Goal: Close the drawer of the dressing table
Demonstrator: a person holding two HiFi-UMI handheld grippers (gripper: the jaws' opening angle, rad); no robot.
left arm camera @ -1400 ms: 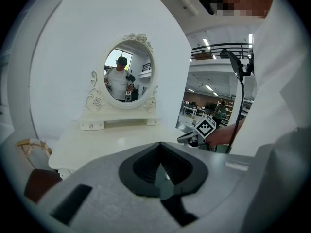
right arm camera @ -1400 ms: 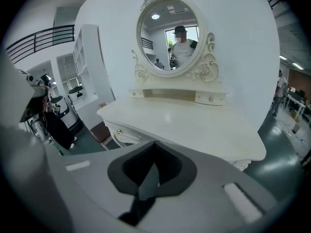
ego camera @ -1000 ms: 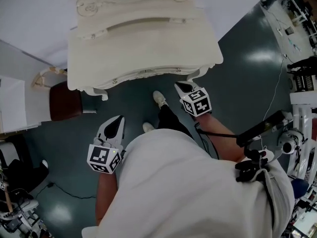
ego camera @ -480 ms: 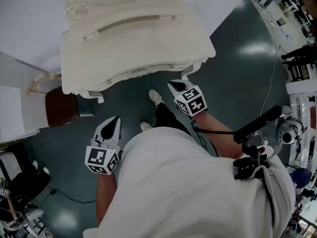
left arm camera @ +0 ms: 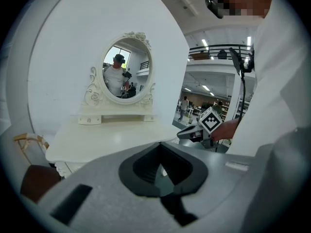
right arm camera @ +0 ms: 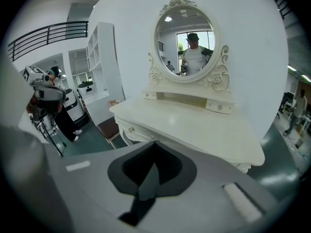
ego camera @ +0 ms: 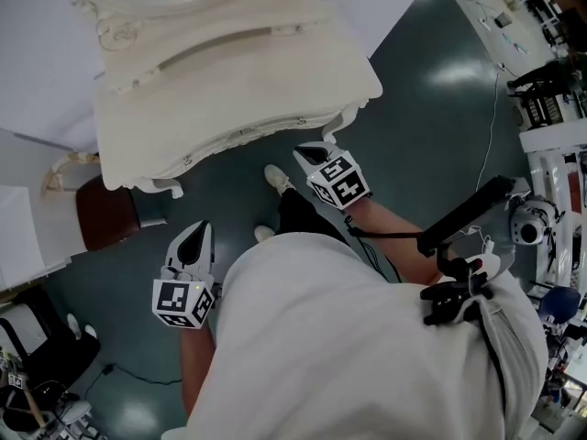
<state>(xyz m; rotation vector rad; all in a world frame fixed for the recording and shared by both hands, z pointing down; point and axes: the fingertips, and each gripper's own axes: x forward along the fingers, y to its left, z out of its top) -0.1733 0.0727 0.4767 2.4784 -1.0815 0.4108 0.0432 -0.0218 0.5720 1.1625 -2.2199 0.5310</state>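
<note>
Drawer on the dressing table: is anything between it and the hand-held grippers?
No, nothing visible. Only bare floor lies between the drawer front and the right hand-held gripper and left hand-held gripper. The stool stands off to the side.

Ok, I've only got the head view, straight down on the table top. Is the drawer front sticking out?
Observer: No. In the right gripper view the drawer looks flush under the table top.
Operator: Anything held on my right side?
Observer: Nothing. The right claw is shut and empty.
Operator: And the other side?
Observer: The left claw is shut and empty too.
</note>
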